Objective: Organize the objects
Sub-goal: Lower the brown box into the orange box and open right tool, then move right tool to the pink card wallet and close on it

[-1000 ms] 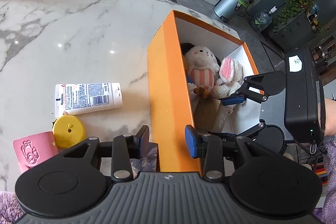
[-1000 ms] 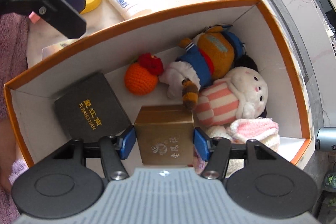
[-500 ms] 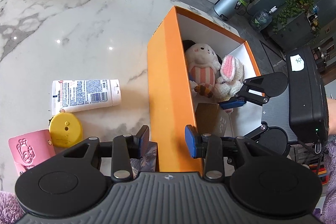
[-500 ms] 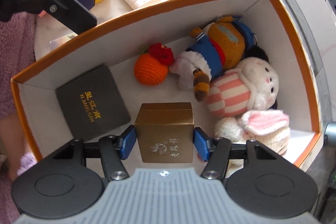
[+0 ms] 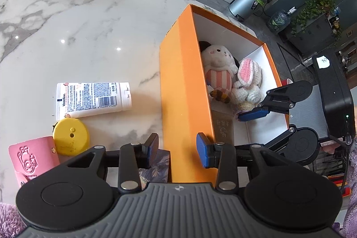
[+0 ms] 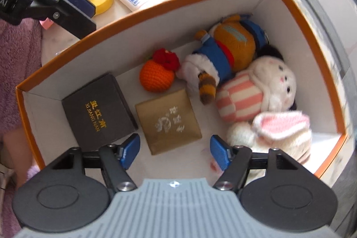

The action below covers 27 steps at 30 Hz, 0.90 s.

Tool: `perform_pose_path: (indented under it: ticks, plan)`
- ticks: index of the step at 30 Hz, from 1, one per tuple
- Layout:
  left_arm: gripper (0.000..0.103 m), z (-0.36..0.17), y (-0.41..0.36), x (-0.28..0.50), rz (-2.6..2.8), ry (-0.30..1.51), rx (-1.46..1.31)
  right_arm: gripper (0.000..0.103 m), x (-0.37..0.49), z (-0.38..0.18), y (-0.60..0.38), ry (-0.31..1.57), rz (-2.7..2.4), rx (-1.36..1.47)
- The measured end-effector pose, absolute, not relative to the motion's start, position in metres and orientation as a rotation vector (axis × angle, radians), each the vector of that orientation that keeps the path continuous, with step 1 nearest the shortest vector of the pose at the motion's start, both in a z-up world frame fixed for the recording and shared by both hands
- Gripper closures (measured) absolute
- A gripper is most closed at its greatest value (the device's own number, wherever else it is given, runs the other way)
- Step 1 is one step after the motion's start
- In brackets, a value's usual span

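Two tongs stood empty: my right tongs (image 6: 175, 150) wide above the gold box (image 6: 168, 121), left tongs (image 5: 177, 146) half-spread, nearer the tube (image 5: 92, 98) lying lengthwise leftward on the counter (image 5: 89, 26).

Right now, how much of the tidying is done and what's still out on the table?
Done: the plush toys, a knitted orange, a black box and a gold box lie in the orange box. In hand: nothing; the right gripper is open above the gold box, and the left gripper straddles the box wall. Left: the lotion tube, yellow disc and pink pouch on the table.
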State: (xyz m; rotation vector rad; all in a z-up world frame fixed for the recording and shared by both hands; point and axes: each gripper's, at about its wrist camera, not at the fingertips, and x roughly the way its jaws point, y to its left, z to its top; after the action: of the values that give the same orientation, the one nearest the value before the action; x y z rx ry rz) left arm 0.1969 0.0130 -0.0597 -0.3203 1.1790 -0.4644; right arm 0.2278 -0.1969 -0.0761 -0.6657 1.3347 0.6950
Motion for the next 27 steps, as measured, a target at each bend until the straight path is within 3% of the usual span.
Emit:
perform_pose_path:
  ticks: [1,3,13,20,27]
  plan:
    - [0.061,-0.059,0.012,0.197,-0.469,1.178,-0.319,0.052,0.229,-0.078,-0.2,1.345,0.697,-0.644]
    - [0.061,-0.058,0.011,0.196,-0.468,1.175,-0.31,0.06,0.229,-0.081,-0.202,1.34,0.711,-0.642]
    - [0.073,-0.058,0.006,0.195,-0.473,1.18,-0.302,0.062,0.221,-0.082,-0.203,1.292,0.758,-0.713]
    - [0.073,-0.051,0.01,0.191,-0.466,1.167,-0.302,0.062,0.217,-0.074,-0.21,1.273,0.73,-0.694]
    - [0.073,-0.028,0.036,0.179,-0.426,1.11,-0.279,0.061,0.206,-0.029,-0.208,1.154,0.72,-0.608]
